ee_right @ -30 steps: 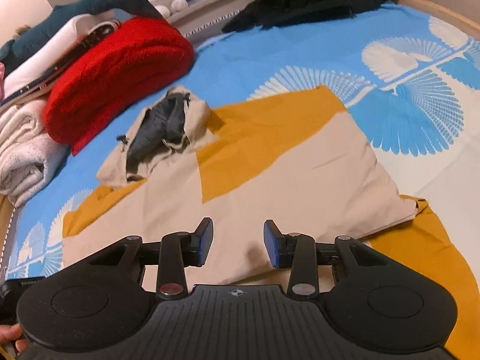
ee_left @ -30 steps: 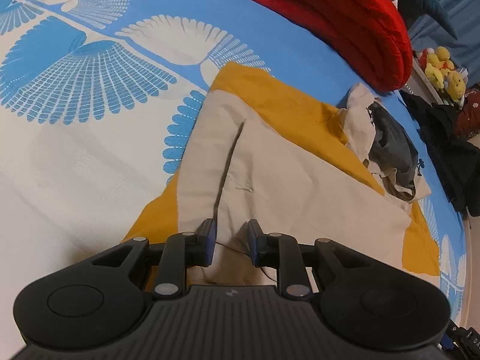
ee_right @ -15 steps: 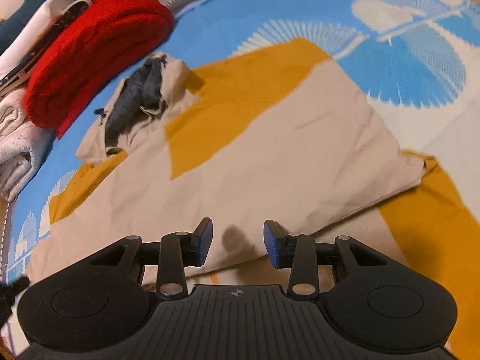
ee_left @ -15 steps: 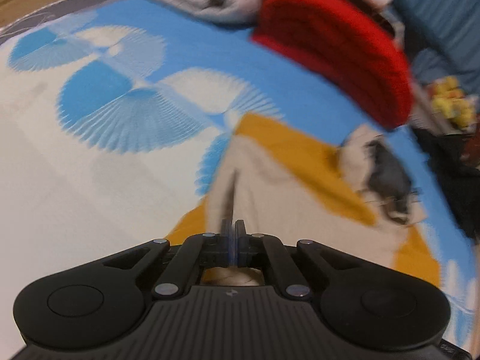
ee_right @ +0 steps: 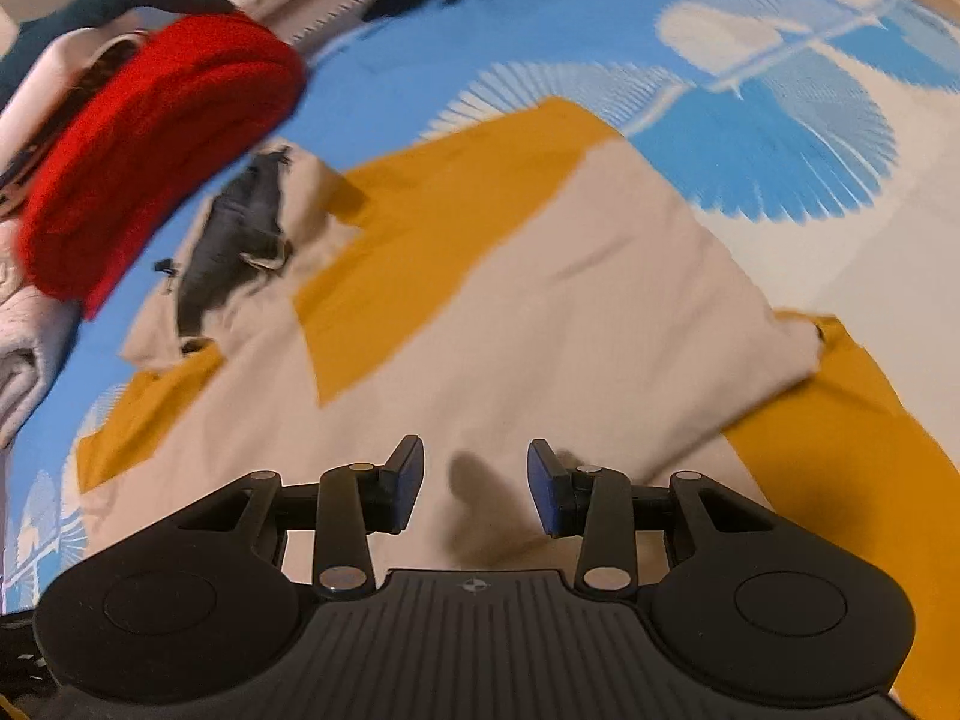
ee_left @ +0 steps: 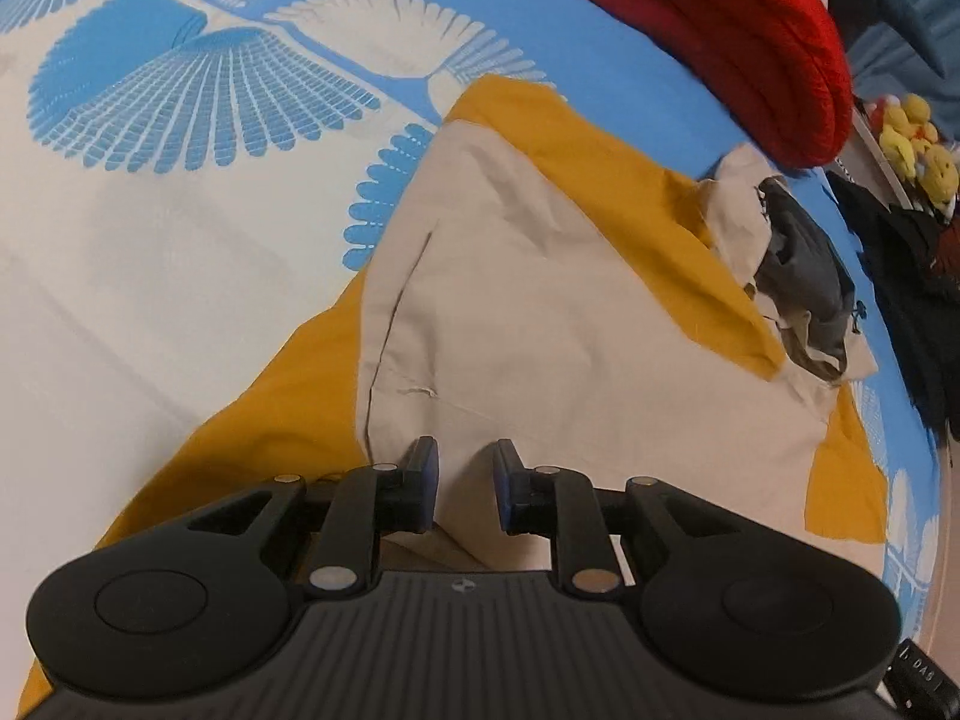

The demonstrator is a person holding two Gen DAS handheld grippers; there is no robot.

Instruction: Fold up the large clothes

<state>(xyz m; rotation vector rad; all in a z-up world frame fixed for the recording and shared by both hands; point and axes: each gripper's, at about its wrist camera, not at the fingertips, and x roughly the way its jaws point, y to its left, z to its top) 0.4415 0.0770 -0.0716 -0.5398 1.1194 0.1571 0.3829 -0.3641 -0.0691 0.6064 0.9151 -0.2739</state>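
A large beige and mustard-yellow hooded jacket lies spread on the bed. Its grey-lined hood points toward the far right. My left gripper hovers over the jacket's near beige edge. Its jaws are opening, with cloth lying below them and not pinched. In the right wrist view the same jacket fills the middle, with its hood at the upper left. My right gripper stands open just above the beige panel. It casts a shadow on the cloth and holds nothing.
The bed sheet is blue and white with a fan print. A folded red blanket lies beyond the hood. Dark clothes and yellow plush toys sit at the right edge. Rolled pale towels lie at the left.
The left gripper's jaws were apart, closed half a second ago as the view swung, and stand apart again over the beige edge. The right gripper has sunk closer to the cloth.
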